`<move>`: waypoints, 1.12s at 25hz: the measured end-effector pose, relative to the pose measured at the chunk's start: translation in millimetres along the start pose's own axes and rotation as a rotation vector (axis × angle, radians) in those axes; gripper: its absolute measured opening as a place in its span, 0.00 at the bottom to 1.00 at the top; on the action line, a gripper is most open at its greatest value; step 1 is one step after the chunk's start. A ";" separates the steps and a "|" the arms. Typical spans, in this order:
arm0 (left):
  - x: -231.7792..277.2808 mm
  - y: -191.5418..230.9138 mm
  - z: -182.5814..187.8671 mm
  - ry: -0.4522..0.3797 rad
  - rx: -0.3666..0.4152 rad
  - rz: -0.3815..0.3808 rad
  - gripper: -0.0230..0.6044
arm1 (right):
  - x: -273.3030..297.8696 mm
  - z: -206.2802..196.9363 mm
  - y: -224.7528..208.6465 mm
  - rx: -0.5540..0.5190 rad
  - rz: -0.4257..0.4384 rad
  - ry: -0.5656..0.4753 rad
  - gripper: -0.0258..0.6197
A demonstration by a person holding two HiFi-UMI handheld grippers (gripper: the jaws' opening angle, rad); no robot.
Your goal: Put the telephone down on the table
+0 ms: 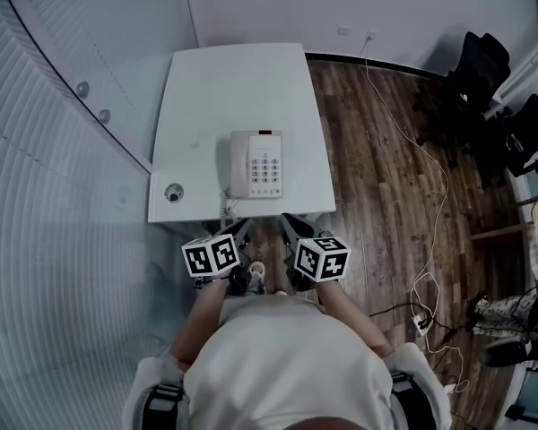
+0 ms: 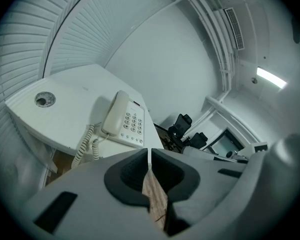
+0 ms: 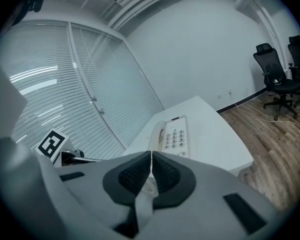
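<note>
A white desk telephone (image 1: 257,164) lies flat on the white table (image 1: 206,88) near its front edge, handset on the cradle at its left side. Its coiled cord (image 1: 224,206) hangs over the table's front edge. The phone also shows in the left gripper view (image 2: 124,121) and in the right gripper view (image 3: 171,134). My left gripper (image 1: 242,229) and right gripper (image 1: 289,224) are off the table, just short of its front edge and close to my body. Both are shut with nothing between the jaws, seen also in the gripper views (image 2: 149,156) (image 3: 151,160).
A round cable hole (image 1: 174,193) sits in the table's front left corner. Slatted blinds cover the glass wall on the left. Wooden floor lies to the right, with a white cable (image 1: 430,177), a power strip (image 1: 421,322) and black office chairs (image 1: 484,70).
</note>
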State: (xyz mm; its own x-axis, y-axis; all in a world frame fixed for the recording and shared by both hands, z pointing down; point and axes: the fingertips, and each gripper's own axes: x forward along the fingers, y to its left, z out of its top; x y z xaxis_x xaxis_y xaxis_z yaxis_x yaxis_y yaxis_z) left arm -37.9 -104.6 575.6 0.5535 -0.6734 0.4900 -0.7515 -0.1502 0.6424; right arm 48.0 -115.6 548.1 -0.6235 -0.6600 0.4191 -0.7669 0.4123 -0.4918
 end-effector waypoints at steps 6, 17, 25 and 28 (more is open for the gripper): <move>-8.1 -10.5 -15.2 0.000 0.002 -0.012 0.10 | -16.9 -9.7 -2.5 -0.007 -0.004 0.008 0.08; -10.0 -19.5 -22.9 0.003 -0.008 -0.015 0.10 | -24.8 -9.6 -3.0 -0.024 -0.009 -0.006 0.08; -5.0 -19.2 -20.8 0.005 -0.005 -0.019 0.10 | -23.0 -5.9 -1.7 -0.026 0.005 -0.014 0.07; -3.2 -16.3 -21.0 0.011 -0.007 -0.017 0.10 | -19.9 -5.5 -1.8 -0.025 0.004 -0.016 0.07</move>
State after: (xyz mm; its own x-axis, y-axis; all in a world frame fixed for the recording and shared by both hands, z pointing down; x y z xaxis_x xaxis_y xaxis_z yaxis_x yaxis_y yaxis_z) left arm -19.8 -84.7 576.0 0.5699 -0.6627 0.4858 -0.7395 -0.1560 0.6548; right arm 61.0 -99.7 544.9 -0.6245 -0.6680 0.4047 -0.7679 0.4305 -0.4744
